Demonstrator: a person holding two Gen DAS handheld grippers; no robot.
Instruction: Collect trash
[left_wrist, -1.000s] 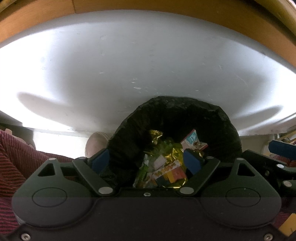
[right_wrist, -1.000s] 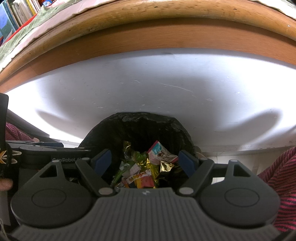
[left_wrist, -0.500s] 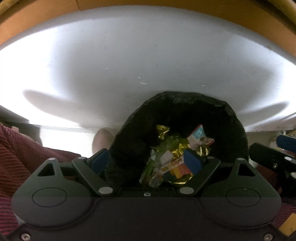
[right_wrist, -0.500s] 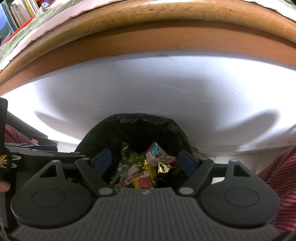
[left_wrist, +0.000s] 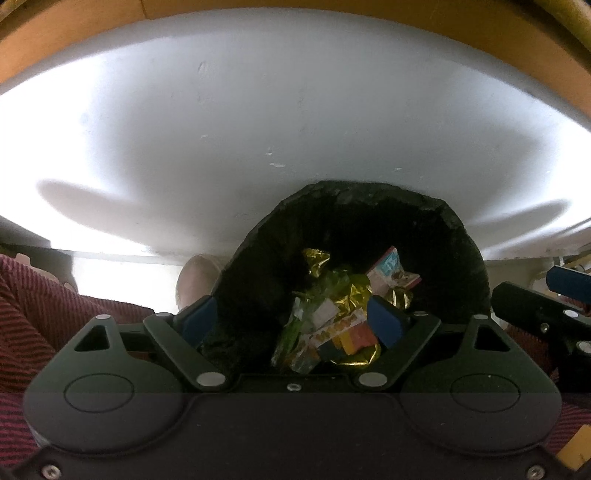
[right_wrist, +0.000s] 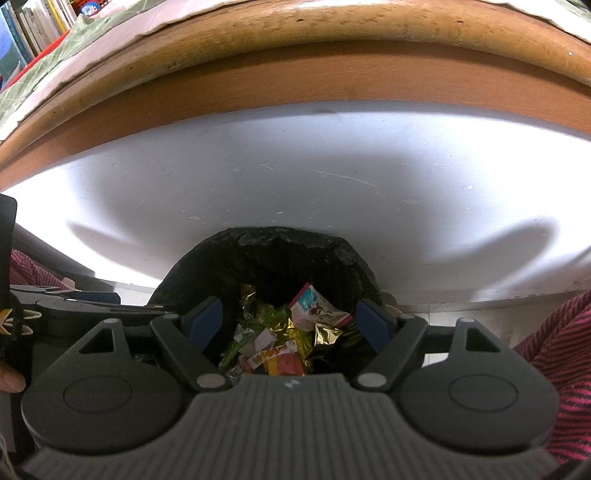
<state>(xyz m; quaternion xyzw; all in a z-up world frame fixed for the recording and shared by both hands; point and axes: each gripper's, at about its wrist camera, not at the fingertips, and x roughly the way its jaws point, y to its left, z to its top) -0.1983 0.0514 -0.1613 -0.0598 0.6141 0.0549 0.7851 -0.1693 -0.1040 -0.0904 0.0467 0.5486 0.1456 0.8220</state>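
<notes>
Over the black-lined trash bin (left_wrist: 351, 236) below the tabletop edge (right_wrist: 295, 85), left tool (left_wrist: 291, 321) and right tool (right_wrist: 290, 323) both spread, empty. Wrappers (right_wrist: 280, 343) inside. Risk: fingers snag the liner, tipping it.

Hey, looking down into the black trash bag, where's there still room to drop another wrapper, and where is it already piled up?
Inside the black trash bag, the dark far side between the rim and the pink-and-blue packet is bare. The near side is crowded with gold foil and green wrappers.
</notes>
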